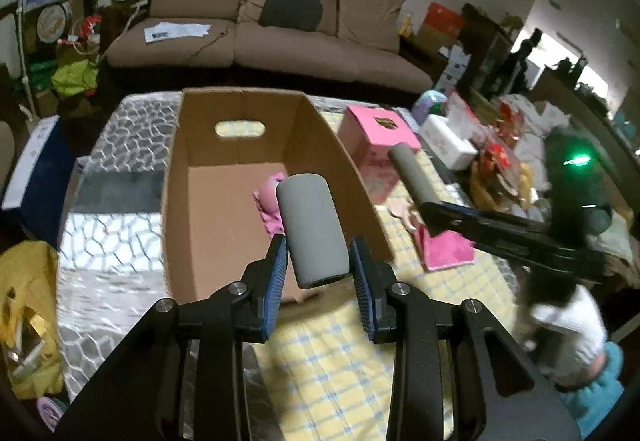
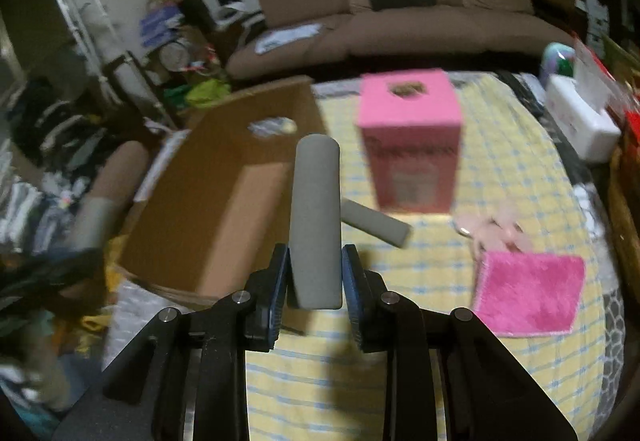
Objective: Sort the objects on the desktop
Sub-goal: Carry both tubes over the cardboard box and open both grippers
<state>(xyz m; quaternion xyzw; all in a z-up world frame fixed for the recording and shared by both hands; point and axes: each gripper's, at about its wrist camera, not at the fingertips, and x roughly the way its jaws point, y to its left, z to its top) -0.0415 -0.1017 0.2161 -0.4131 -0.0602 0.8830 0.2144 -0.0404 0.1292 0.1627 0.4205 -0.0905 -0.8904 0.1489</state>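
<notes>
My left gripper is shut on a short grey foam cylinder, held tilted above the near edge of an open cardboard box. A pink soft item lies inside the box. My right gripper is shut on a longer grey foam cylinder, lifted off the yellow checked cloth. In the left wrist view the right gripper holds that cylinder to the right of the box. A third grey cylinder lies on the cloth just beyond.
A pink carton stands behind the lying cylinder. A pink fluffy cloth and a pale pink item lie at the right. A white tissue pack and clutter line the far right edge. A brown sofa stands beyond the table.
</notes>
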